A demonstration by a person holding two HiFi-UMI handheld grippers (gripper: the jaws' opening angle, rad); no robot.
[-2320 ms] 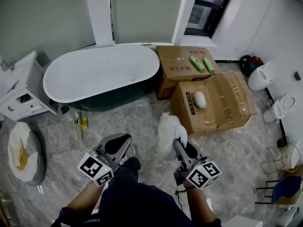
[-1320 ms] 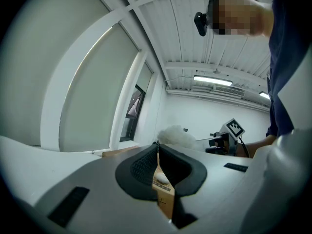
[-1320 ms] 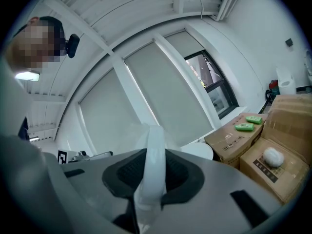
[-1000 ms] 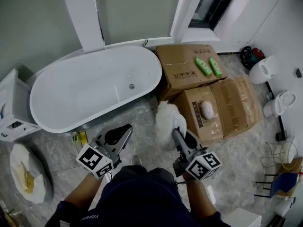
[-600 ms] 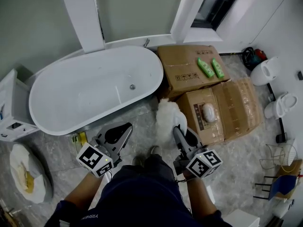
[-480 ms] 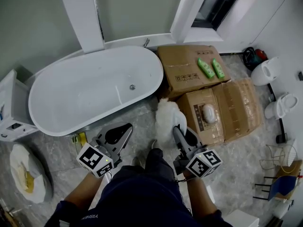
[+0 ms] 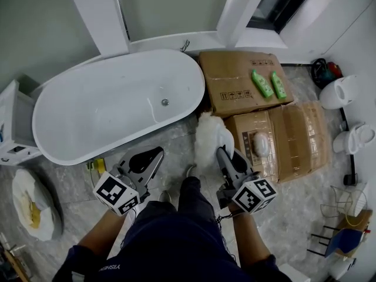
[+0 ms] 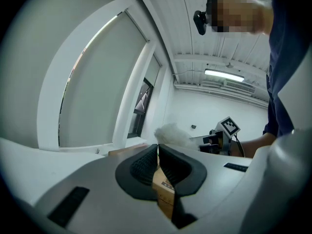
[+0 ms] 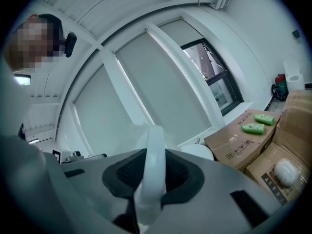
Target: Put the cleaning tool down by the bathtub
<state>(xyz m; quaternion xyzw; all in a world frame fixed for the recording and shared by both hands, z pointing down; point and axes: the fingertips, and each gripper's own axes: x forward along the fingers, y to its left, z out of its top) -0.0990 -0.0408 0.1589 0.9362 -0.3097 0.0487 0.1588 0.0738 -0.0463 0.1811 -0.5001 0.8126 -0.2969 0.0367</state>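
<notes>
The right tongs (image 7: 222, 153) are clamped on the white handle of the duster (image 7: 205, 141), whose fluffy head sticks out just ahead of them, off the floor (image 7: 296, 207). The left tongs (image 7: 155, 155), beside them, are pressed together on nothing. The duster is carried and not yet set down. What seems left is to lower it onto the grey marbled floor ahead of the tongs, next to the tub (image 7: 106, 107), and let go. The white tub lies ahead and left. Cardboard boxes (image 7: 241, 81) stand ahead and right, below a window (image 7: 276, 2).
</notes>
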